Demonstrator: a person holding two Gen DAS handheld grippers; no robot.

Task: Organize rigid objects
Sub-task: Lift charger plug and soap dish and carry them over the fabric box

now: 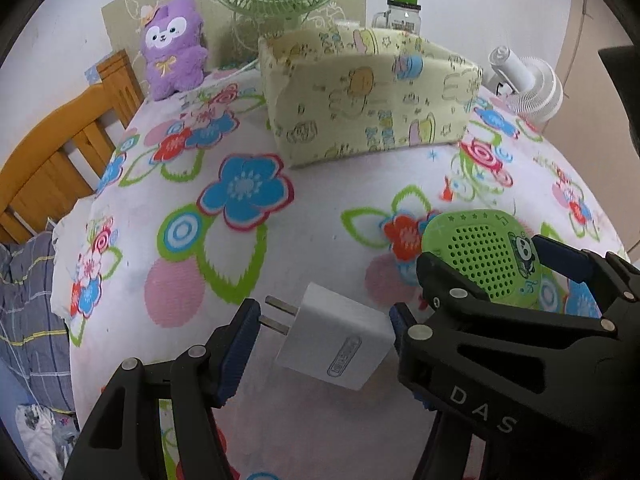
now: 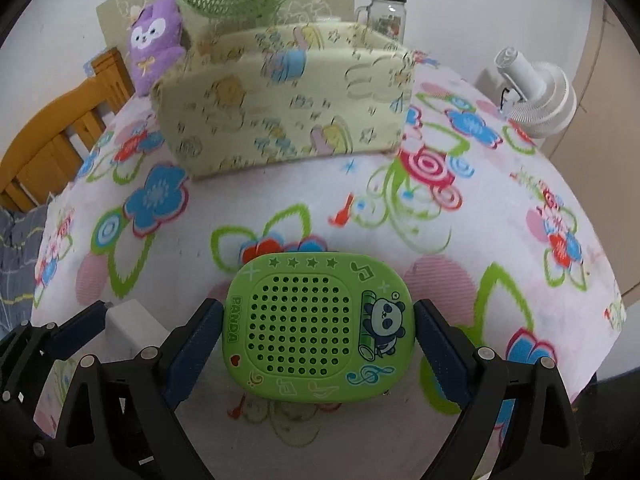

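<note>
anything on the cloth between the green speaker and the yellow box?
Nothing: in the right wrist view, only bare flowered tablecloth lies between the green speaker and the yellow box.

The table [image 2: 360,200] is covered by a floral cloth [image 1: 320,240]. Resting directly on it: a yellow-green printed box [image 1: 372,96] (open-topped, toward the rear), a white charger [image 1: 340,340], a green panda case [image 2: 320,328], and a purple plush toy [image 1: 172,48] at the rear left corner.
</note>
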